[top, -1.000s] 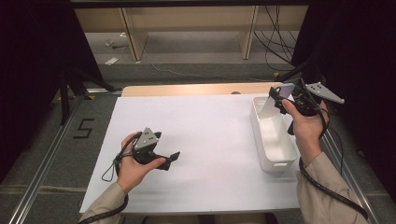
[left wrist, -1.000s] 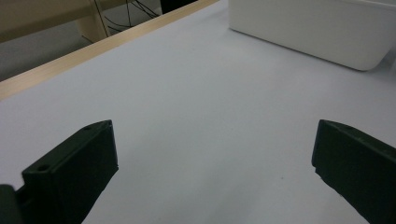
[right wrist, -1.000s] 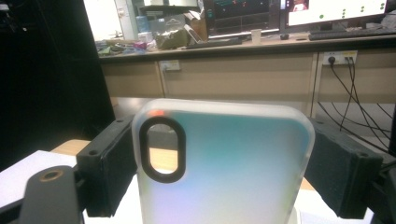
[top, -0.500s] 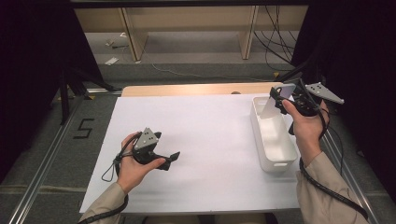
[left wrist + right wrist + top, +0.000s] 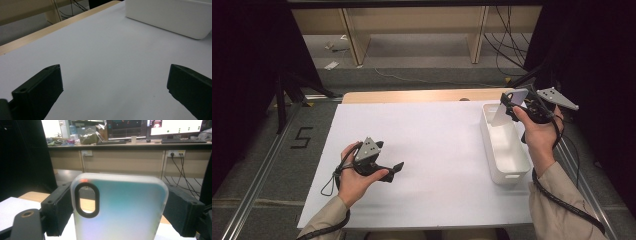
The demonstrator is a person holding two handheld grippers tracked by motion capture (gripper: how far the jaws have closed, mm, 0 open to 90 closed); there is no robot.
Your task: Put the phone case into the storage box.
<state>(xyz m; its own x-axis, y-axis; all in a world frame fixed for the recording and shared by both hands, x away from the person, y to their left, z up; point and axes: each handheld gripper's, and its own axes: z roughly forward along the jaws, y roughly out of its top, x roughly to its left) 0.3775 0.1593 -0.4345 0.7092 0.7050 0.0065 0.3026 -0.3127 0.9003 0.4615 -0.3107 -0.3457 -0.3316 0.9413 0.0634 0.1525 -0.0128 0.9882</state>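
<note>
The right gripper (image 5: 513, 106) sits up at about two o'clock on the table, raised over the far end of the white bin (image 5: 492, 150), and its jaws are clamped on a translucent phone case (image 5: 510, 106) — in the right gripper view that phone case (image 5: 120, 207) stands upright between both pads, its camera cutout toward nine o'clock. Down at seven o'clock the left gripper (image 5: 392, 170) rests low over the white sheet (image 5: 437, 140), jaws spread wide with nothing between them — the left gripper view has the bin (image 5: 170, 17) off at one o'clock.
</note>
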